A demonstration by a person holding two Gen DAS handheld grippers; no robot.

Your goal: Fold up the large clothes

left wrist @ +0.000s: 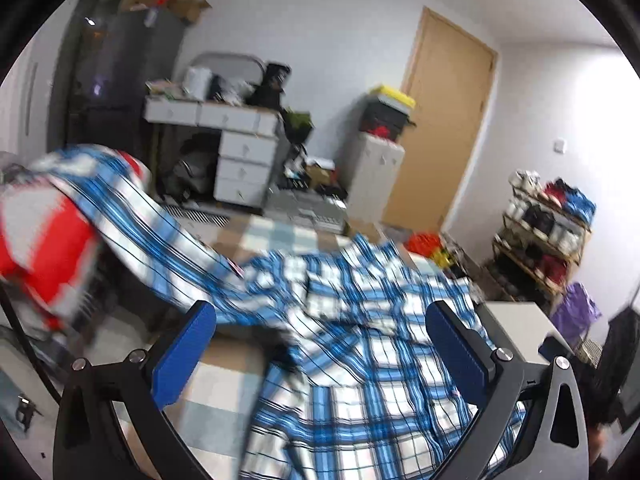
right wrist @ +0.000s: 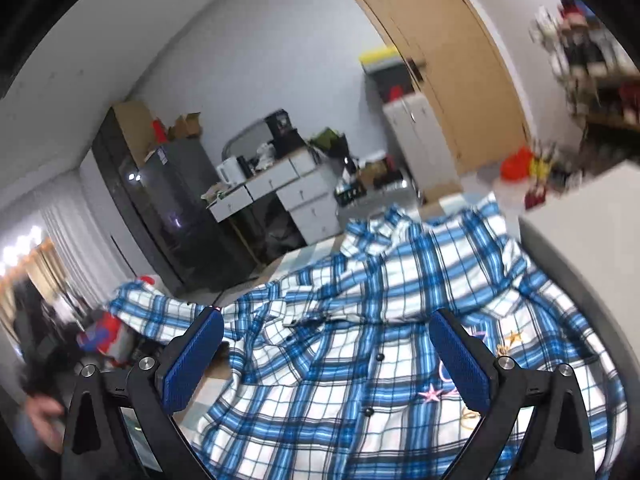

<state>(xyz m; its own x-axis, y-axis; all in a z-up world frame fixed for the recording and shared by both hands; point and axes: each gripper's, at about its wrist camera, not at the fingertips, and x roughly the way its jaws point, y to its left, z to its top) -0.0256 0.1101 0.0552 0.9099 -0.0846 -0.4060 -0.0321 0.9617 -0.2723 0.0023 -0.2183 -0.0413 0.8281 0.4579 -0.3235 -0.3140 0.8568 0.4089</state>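
The left claw (left wrist: 320, 348) and right claw (right wrist: 326, 356) both hung spread apart, gripping nothing, above the crumpled blue-and-white plaid button shirt (right wrist: 360, 320) lying spread across the checked tabletop (left wrist: 224, 376).

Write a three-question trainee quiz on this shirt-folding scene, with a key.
1. True or false: the left gripper is shut on the shirt.
2. What pattern is the shirt? A) red stripes B) blue and white plaid C) plain grey
3. Fill in: in the right wrist view, the shirt's front shows embroidered ____.

Key: 1 false, its jaws stand open, as do the right gripper's; 2 B; 3 stars.
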